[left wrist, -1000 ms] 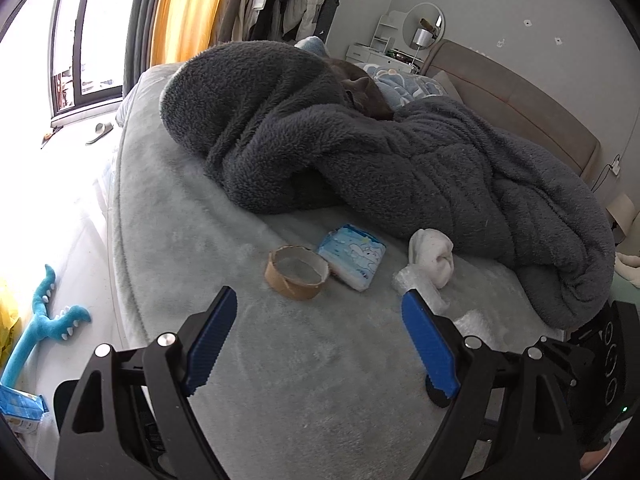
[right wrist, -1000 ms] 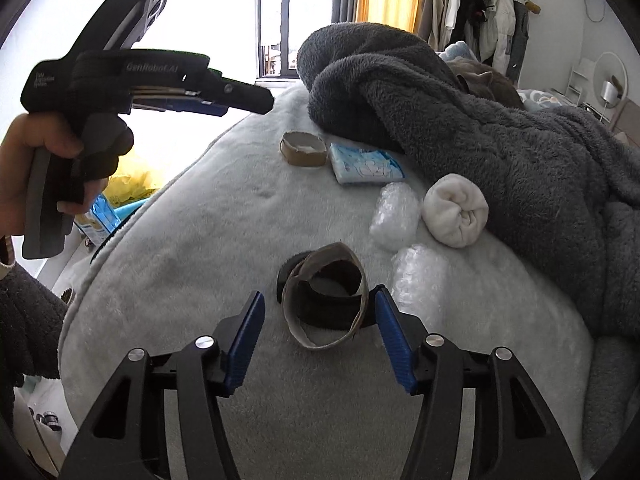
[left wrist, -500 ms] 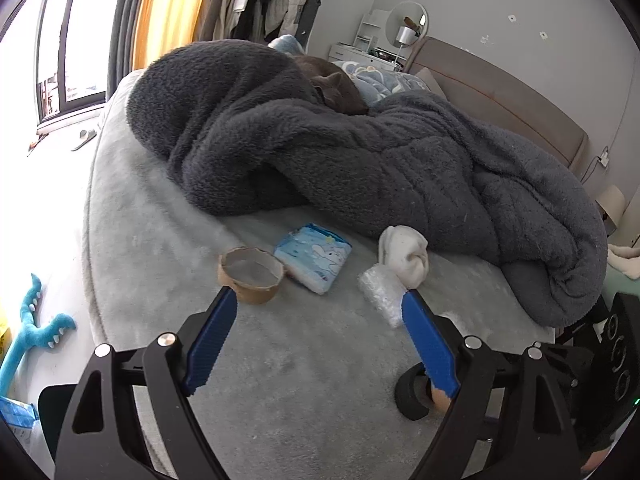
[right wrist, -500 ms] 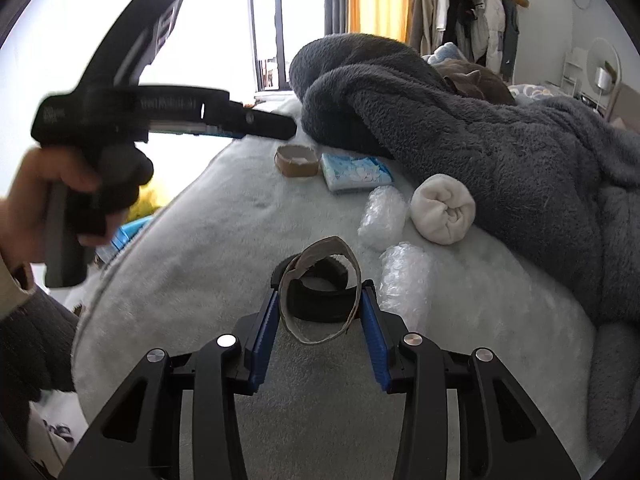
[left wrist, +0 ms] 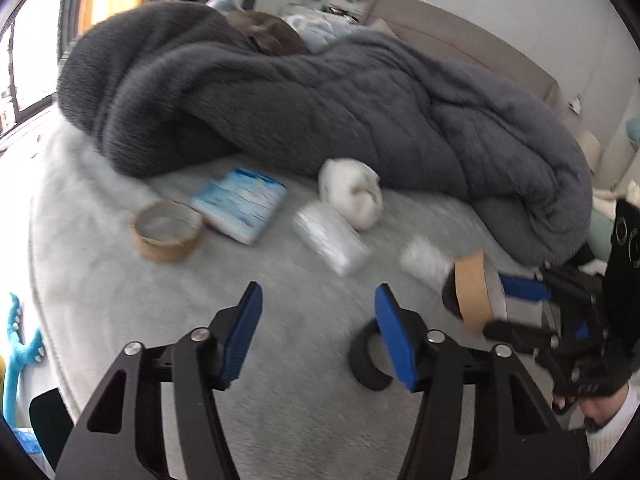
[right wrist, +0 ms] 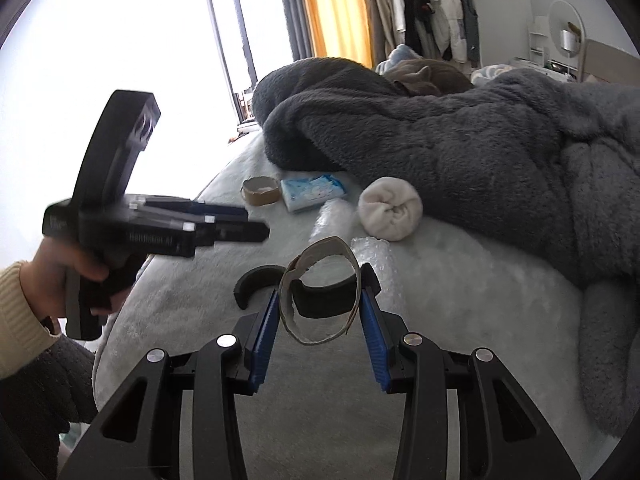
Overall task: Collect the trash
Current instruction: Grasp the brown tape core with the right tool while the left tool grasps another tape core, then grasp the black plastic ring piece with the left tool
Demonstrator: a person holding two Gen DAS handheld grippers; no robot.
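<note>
— What's the room like from where you stand?

— A bedroom. I'm over a bed (left wrist: 120, 280) with a pale grey plush cover, and a dark grey fleece blanket (left wrist: 320, 100) is heaped across its far half. Beyond it there's a window (right wrist: 120, 40) with an orange curtain (right wrist: 336, 8), coats on a rack (right wrist: 424, 12), and a round mirror (right wrist: 566, 36) by the headboard.

— And the trash?

— Lying on the cover near the blanket: a cardboard tape core (left wrist: 166, 232), a blue-and-white tissue pack (left wrist: 240, 204) touching it, a rolled white sock (left wrist: 352, 192), and two scraps of bubble wrap (left wrist: 330, 240). A black ring (left wrist: 366, 360) lies just by my left tongs.

— What are your tongs doing?

— My right tongs (right wrist: 320, 320) are pinching a flattened cardboard ring (right wrist: 320, 292) between both blue pads, squeezed oval and lifted off the cover, with the black ring behind it. My left tongs (left wrist: 318, 316) have just been closing; they stand partly spread with nothing between the pads, hanging over bare cover.
</note>
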